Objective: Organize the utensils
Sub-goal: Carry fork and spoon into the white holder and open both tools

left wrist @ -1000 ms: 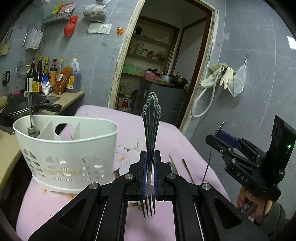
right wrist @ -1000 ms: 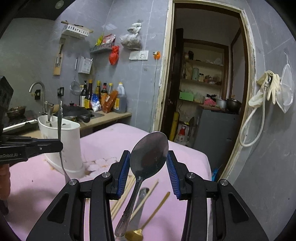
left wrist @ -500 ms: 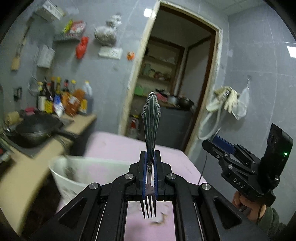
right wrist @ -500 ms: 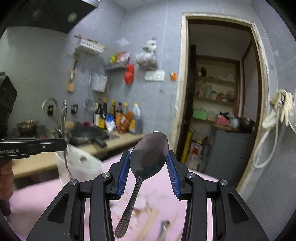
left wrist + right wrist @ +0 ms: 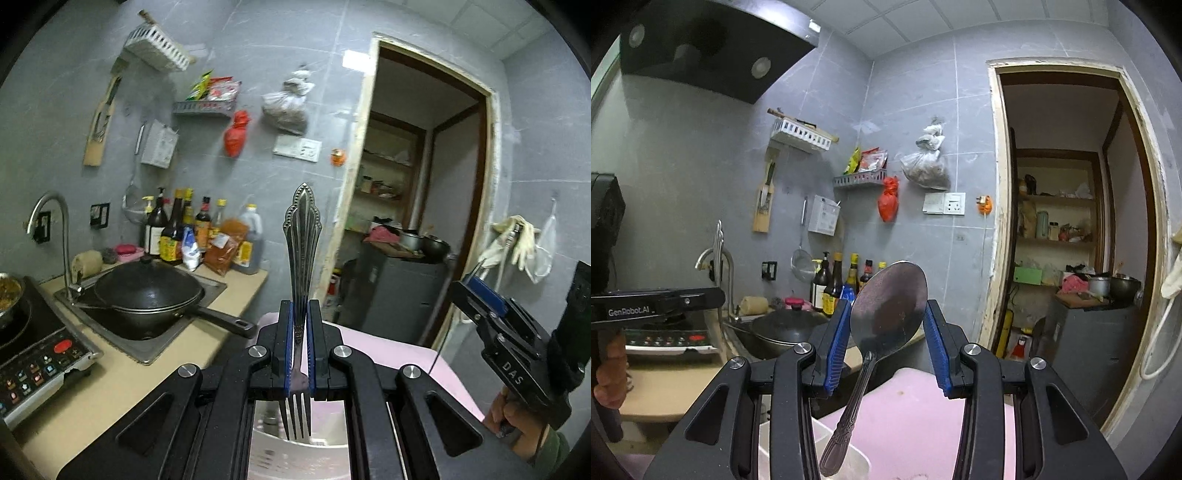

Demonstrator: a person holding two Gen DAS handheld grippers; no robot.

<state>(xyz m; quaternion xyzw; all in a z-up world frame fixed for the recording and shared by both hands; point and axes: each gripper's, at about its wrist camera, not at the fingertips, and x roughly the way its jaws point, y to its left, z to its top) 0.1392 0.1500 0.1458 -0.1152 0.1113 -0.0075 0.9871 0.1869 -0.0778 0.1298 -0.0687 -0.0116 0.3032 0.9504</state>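
Note:
My left gripper (image 5: 299,317) is shut on a steel fork (image 5: 301,258), handle up and tines down, just above the white utensil caddy (image 5: 295,458) seen below the fingers. My right gripper (image 5: 888,325) is shut on a steel spoon (image 5: 886,310), bowl up, handle hanging down over the caddy's rim (image 5: 857,458). The right gripper (image 5: 517,354) shows in the left wrist view at the right, and the left gripper (image 5: 657,302) with the fork's handle shows in the right wrist view at the left.
A pink cloth covers the table (image 5: 916,413). To the left is a counter with a black wok (image 5: 147,295) in the sink, a tap (image 5: 55,229), an induction hob (image 5: 33,354) and sauce bottles (image 5: 192,236). A doorway (image 5: 1067,240) opens behind.
Both grippers have risen and tilted up with fork and spoon still held. The caddy has dropped from the left of the views to just under the fingers.

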